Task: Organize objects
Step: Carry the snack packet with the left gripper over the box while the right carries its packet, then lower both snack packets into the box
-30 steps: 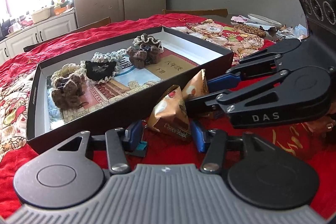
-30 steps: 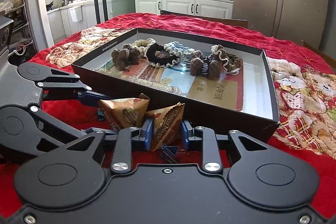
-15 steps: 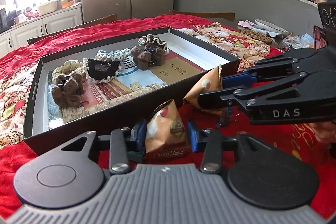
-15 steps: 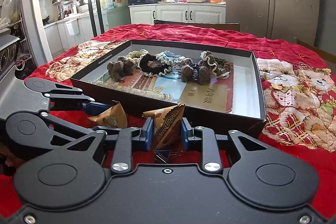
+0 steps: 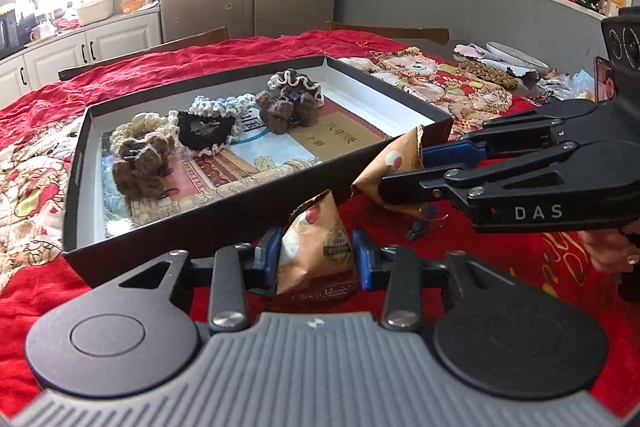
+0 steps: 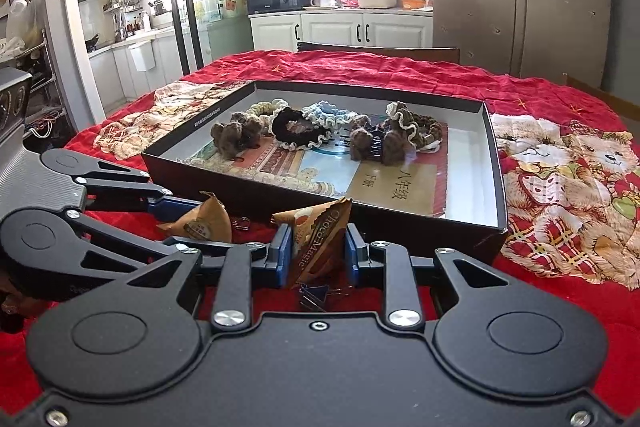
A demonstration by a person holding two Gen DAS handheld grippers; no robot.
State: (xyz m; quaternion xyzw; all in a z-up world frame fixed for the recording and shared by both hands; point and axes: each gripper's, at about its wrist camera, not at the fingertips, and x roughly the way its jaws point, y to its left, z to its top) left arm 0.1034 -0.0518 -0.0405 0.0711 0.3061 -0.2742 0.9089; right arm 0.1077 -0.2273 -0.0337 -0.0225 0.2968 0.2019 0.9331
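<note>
My left gripper (image 5: pixel 316 255) is shut on a tan Choco Magic snack packet (image 5: pixel 316 247) and holds it just in front of the black tray (image 5: pixel 200 223). My right gripper (image 6: pixel 316 251) is shut on a second tan packet (image 6: pixel 320 239), also raised near the tray's front wall (image 6: pixel 360 215). The right gripper shows in the left wrist view (image 5: pixel 404 175) with its packet (image 5: pixel 394 167). The left gripper shows in the right wrist view (image 6: pixel 188 223) with its packet (image 6: pixel 200 225). Several crocheted scrunchies (image 6: pixel 300 127) lie in the tray on booklets.
Binder clips lie on the red cloth below the right gripper (image 6: pixel 316 297) and beside the tray (image 5: pixel 420 227). The red bedspread (image 6: pixel 560 287) with a teddy-bear cloth (image 6: pixel 568 179) covers the table. Plates and clutter sit at the far right (image 5: pixel 516 63).
Both grippers closed on their packets and lifted them off the cloth, moving apart and rising toward the tray's front wall.
</note>
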